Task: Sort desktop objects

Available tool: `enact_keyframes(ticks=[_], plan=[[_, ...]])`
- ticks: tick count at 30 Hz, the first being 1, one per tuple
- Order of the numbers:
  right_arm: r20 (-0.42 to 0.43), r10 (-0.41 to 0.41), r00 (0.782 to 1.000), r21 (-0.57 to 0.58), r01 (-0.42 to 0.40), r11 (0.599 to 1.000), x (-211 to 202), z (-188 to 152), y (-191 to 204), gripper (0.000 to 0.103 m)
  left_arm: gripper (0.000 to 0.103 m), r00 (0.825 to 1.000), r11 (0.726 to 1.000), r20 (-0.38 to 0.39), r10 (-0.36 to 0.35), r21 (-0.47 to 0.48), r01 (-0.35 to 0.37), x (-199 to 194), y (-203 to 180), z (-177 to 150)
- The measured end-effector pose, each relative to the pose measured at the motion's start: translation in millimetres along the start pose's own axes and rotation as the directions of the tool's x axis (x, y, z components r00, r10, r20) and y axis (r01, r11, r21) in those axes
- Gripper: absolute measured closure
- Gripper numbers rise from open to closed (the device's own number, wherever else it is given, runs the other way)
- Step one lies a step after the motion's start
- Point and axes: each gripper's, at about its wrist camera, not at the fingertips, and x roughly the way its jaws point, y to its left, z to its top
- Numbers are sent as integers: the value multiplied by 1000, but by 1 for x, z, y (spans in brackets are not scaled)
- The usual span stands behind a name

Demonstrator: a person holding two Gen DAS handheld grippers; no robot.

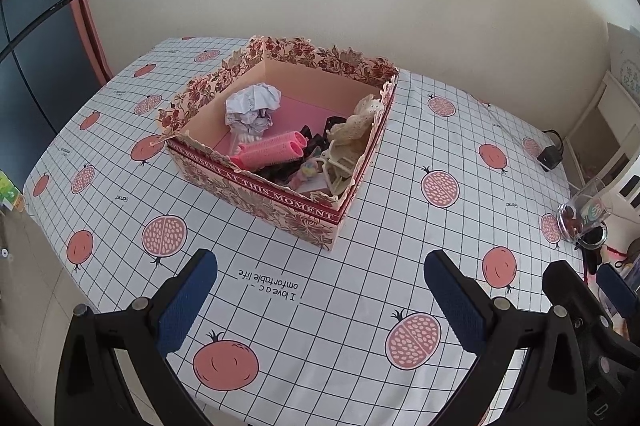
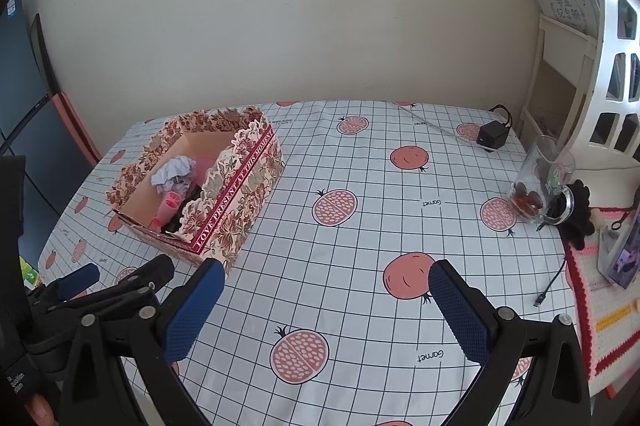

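My left gripper (image 1: 320,302) and right gripper (image 2: 326,306) both hover above the tablecloth (image 2: 360,238) with fingers spread wide, holding nothing. The floral box (image 1: 280,194) sits ahead on the cloth, holding crumpled paper (image 1: 252,108), pink hair rollers (image 1: 270,152) and a cream hair claw (image 1: 348,146). A glass (image 2: 540,182) stands well apart to the right

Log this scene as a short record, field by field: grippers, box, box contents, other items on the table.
left gripper: open, empty, above the tablecloth
right gripper: open, empty
box: floral, lidless, on the table
box contents: crumpled paper, pink hair rollers, cream lace piece, dark items, jumbled together
other items: glass cup and black adapter at the table's right edge
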Motion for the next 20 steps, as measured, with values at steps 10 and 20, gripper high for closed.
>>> enact_keyframes(ticks=[10,20], plan=[[7,1,1000,1,-1,1000,-2,0,0,0,0,1000,1000,-9,-1,-17,1,-1,1,-1],[8,4,1000,4,-4,1000,-1,0,-1,0,0,1000,1000,-2,1,-16,-1,-1,2,0]])
